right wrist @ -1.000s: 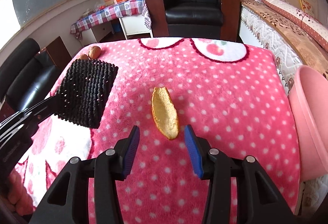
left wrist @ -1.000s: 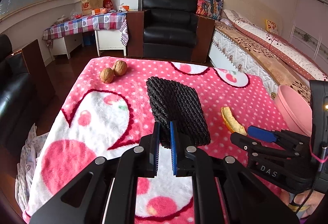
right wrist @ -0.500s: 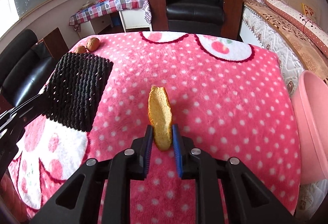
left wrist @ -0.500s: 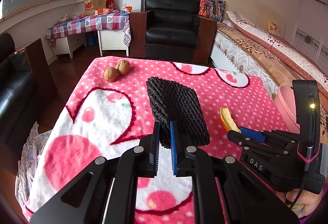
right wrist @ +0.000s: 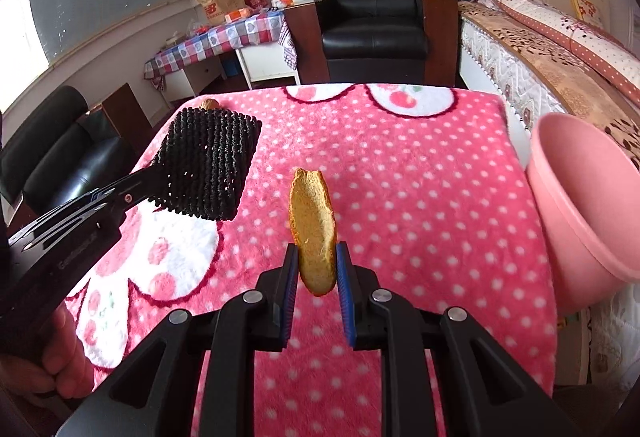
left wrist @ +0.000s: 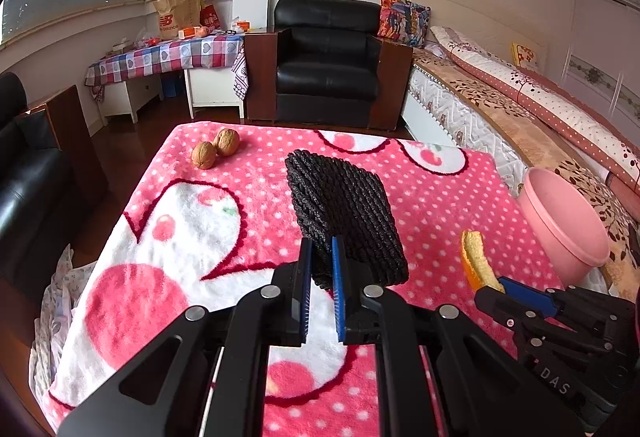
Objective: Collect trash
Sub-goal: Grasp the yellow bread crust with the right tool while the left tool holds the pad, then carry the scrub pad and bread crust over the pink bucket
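My right gripper (right wrist: pixel 316 263) is closed on the lower end of the orange peel (right wrist: pixel 313 225), which stands upright between its blue pads, lifted off the pink polka-dot blanket (right wrist: pixel 420 197) that covers the tabletop. In the left wrist view the same peel (left wrist: pixel 474 257) sticks up from that gripper's tip at the lower right. My left gripper (left wrist: pixel 320 269) is clamped on the near edge of a black woven mat (left wrist: pixel 344 213), holding it tilted above the blanket. A pink basin (right wrist: pixel 580 205) sits just off the tabletop's right edge, beside the bed (right wrist: pixel 560 69), with open blanket between it and the peel. 2 walnuts (left wrist: pixel 216 148) lie touching near the far left corner, well apart from both grippers. A black armchair (left wrist: pixel 328 61) stands beyond the tabletop.
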A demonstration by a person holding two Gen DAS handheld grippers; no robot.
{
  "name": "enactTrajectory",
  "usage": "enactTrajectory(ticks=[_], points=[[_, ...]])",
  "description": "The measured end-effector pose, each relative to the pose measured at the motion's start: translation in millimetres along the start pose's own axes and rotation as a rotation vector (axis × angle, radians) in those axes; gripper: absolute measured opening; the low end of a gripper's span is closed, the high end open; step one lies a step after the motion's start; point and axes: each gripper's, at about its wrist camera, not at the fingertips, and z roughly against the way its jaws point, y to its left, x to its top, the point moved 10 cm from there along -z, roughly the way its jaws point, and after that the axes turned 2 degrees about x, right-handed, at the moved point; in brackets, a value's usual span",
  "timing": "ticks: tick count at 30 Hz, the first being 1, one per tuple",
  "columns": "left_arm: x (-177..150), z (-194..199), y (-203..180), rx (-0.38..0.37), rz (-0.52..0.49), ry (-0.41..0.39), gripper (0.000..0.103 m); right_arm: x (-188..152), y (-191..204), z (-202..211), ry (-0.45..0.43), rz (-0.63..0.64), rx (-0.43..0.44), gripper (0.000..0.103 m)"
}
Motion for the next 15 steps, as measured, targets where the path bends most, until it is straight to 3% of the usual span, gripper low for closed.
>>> enactTrajectory(ticks=[15], points=[[0,8,-51,-0.04,-0.088,-0.021,0.009,-7,-38,40,-0.056,-0.093,-0.028,0.018]])
